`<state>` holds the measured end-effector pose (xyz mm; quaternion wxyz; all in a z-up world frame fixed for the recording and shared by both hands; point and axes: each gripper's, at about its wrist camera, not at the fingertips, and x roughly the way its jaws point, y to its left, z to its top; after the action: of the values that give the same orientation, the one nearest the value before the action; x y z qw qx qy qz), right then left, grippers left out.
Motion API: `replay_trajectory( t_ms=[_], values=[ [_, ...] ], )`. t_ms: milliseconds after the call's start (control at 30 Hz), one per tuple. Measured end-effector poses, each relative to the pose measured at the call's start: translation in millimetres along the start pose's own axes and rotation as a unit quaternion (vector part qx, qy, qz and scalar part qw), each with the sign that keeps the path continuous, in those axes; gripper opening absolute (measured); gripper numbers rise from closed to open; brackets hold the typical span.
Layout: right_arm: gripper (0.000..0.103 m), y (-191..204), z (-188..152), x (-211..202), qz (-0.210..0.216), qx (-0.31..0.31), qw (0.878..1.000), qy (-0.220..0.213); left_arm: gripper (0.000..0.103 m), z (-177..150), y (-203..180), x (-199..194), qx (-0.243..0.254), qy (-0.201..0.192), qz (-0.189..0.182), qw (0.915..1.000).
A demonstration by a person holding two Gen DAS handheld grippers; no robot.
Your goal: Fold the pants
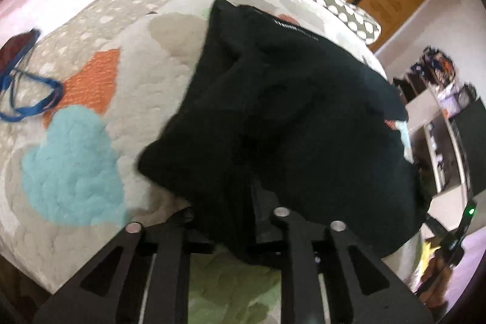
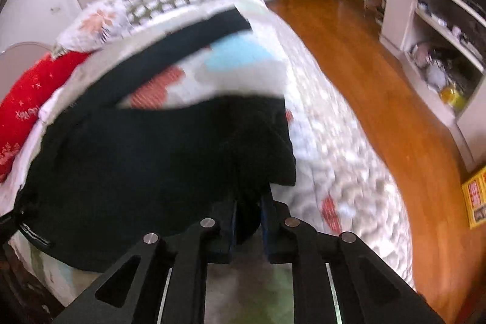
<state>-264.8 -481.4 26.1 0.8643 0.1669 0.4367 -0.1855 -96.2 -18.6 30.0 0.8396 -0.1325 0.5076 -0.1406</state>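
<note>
Pants [image 1: 288, 111]: black, bunched on the quilted bed [image 1: 100, 29], centre of both views.
Left gripper [image 1: 234, 236]: jaws pinching a pants edge at 6 o'clock.
Right gripper [image 2: 247, 220]: jaws pinching dark cloth at 6 o'clock.
Left view only: blue strap [image 1: 27, 99] at 9 o'clock.
Right view only: wooden floor [image 2: 395, 99], shelves [image 2: 431, 29] at 2 o'clock.

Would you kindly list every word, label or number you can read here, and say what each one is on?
"HAPP": white lettering on the red pillow, cut off and blurred after that.
White printed strip on the black pants: too small and blurred to read.
Yellow and red box on the floor: print unreadable.
Items on the shelves: too small to read.
</note>
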Motion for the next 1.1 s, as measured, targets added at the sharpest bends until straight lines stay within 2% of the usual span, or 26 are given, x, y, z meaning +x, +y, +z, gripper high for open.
replay_trajectory(
  t_ms=[33,67,133,167,200,267,300,367,400,433,500,633,700,767,867,1000,1100],
  values=[
    [0.032,-0.7,0.2,-5.2,-0.020,-0.005,1.000,-0.010,0.034,1.3,1.2,-8.6,0.002,-0.007,0.017,0.9998],
    [0.039,-3.0,3.3,-13.9,-0.050,-0.010,0.998,-0.025,0.036,3.0,1.4,-17.2,0.007,-0.018,0.037,0.9991],
    [0.041,-7.6,10.7,-30.5,-0.062,-0.011,0.997,-0.053,0.044,6.2,-1.0,-32.0,0.022,-0.038,0.048,0.9979],
    [0.041,-8.7,14.8,-37.7,-0.049,-0.010,0.997,-0.064,0.046,4.7,-0.7,-36.8,0.025,-0.043,0.047,0.9976],
    [0.041,-6.3,20.2,-45.9,-0.018,-0.012,0.997,-0.075,0.046,7.0,-4.9,-46.7,0.032,-0.059,0.058,0.9960],
    [0.053,4.8,26.3,-50.2,0.035,-0.020,0.996,-0.080,0.046,12.6,-12.8,-53.0,0.049,-0.079,0.076,0.9928],
    [0.056,10.0,28.5,-49.6,0.049,-0.024,0.995,-0.080,0.047,12.9,-18.3,-60.6,0.061,-0.091,0.081,0.9907],
    [0.058,31.6,32.3,-43.0,0.074,-0.041,0.993,-0.078,0.054,14.7,-23.5,-70.0,0.070,-0.107,0.078,0.9888],
    [0.058,45.6,33.1,-36.7,0.088,-0.054,0.992,-0.072,0.061,14.8,-28.0,-73.0,0.075,-0.112,0.065,0.9887],
    [0.058,59.0,32.2,-31.4,0.104,-0.067,0.990,-0.066,0.065,17.3,-28.0,-72.8,0.079,-0.112,0.059,0.9888],
    [0.058,80.8,31.1,-19.6,0.129,-0.093,0.986,-0.056,0.065,18.2,-34.5,-64.4,0.089,-0.103,0.054,0.9892],
    [0.058,129.0,31.5,14.3,0.147,-0.143,0.978,-0.020,0.067,15.8,-43.1,-32.3,0.086,-0.069,0.030,0.9935],
    [0.058,139.8,25.4,24.1,0.150,-0.152,0.977,-0.010,0.067,13.6,-41.1,-4.6,0.080,-0.040,0.029,0.9956],
    [0.058,149.8,26.0,41.6,0.146,-0.161,0.976,0.003,0.067,12.1,-40.0,16.1,0.081,-0.020,0.048,0.9953],
    [0.059,153.4,23.6,63.3,0.141,-0.170,0.975,0.022,0.074,12.8,-41.5,23.7,0.101,-0.024,0.053,0.9932],
    [0.059,154.8,34.7,51.8,0.153,-0.191,0.969,0.021,0.077,28.4,-47.2,16.2,0.105,-0.023,0.056,0.9925],
    [0.067,152.0,50.2,44.1,0.170,-0.193,0.966,0.009,0.083,51.8,-50.0,7.6,0.111,-0.047,0.059,0.9909]
  ],
)
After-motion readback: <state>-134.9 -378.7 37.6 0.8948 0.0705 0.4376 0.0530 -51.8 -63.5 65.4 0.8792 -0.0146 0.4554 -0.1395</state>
